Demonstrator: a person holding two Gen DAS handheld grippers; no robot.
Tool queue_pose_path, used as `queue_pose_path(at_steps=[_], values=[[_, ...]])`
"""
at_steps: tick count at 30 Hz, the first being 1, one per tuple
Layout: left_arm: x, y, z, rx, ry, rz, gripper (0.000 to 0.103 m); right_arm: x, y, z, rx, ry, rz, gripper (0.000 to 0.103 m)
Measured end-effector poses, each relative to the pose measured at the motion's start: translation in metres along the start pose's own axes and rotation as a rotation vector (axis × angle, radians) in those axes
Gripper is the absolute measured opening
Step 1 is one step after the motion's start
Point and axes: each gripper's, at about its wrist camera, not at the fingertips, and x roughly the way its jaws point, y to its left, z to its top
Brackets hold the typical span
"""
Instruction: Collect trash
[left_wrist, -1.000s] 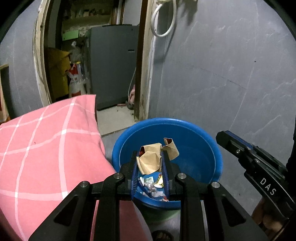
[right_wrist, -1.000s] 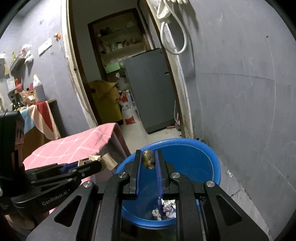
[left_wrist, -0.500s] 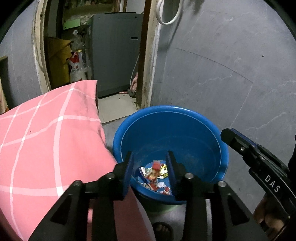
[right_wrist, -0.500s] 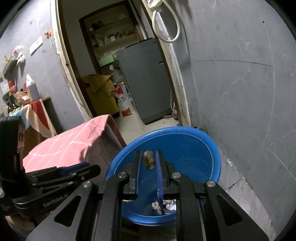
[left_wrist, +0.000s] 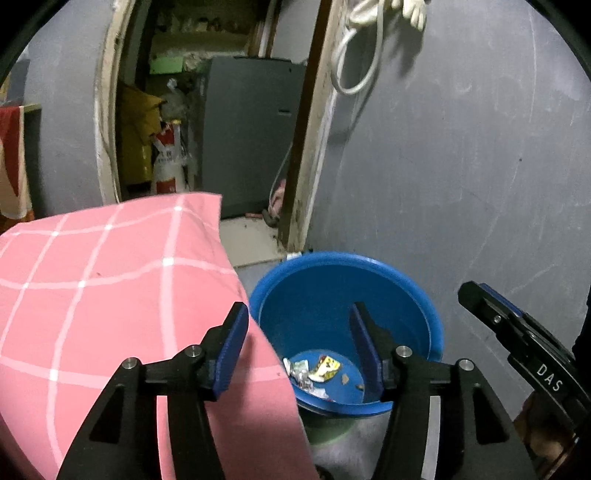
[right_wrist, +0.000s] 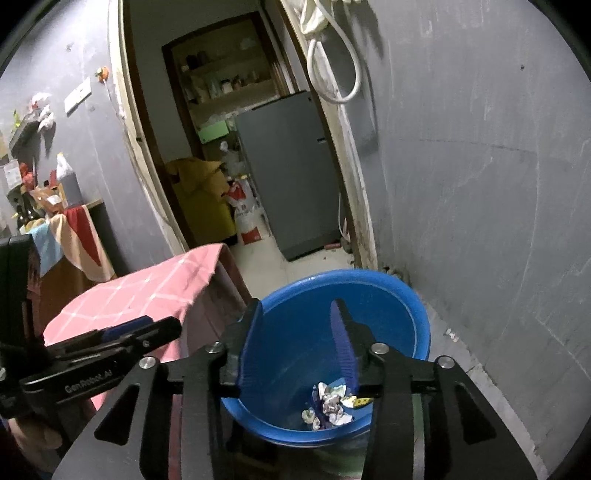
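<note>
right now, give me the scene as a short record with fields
left gripper: open, nothing between the jaws, which have just been opening
right gripper: open and empty, jaws just been opening
bin: blue, on the floor by the grey wall
trash: crumpled wrappers at the bottom of the bin
cloth: pink check, left of the bin

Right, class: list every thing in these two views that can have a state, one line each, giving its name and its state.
left gripper: open, nothing between its fingers; jaws have just been opening
right gripper: open, empty; jaws have just been opening
blue tub: upright, uncovered
trash: loose heap on the tub's bottom
pink checked cloth: draped beside the tub
doorway: open
grey fridge: door shut
</note>
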Motion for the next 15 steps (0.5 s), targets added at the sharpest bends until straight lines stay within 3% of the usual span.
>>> queue_pose_path(at_steps=[2, 8, 12, 15], values=[[-0.010, 0.003, 0.002, -0.004, -0.025, 0.002, 0.053, -0.006, 0.004, 0.003, -0.007, -0.016, -0.002, 0.043], [-0.042, 0.011, 0.006, -0.036, -0.112, -0.006, 0.071, -0.026, 0.016, 0.012, -0.026, -0.064, -0.008, 0.050], [-0.063, 0.017, 0.007, -0.049, -0.157, -0.011, 0.080, -0.042, 0.023, 0.015, -0.020, -0.105, -0.009, 0.076], [-0.080, 0.020, 0.006, -0.054, -0.189, -0.021, 0.082, -0.052, 0.027, 0.015, -0.019, -0.126, -0.013, 0.081]])
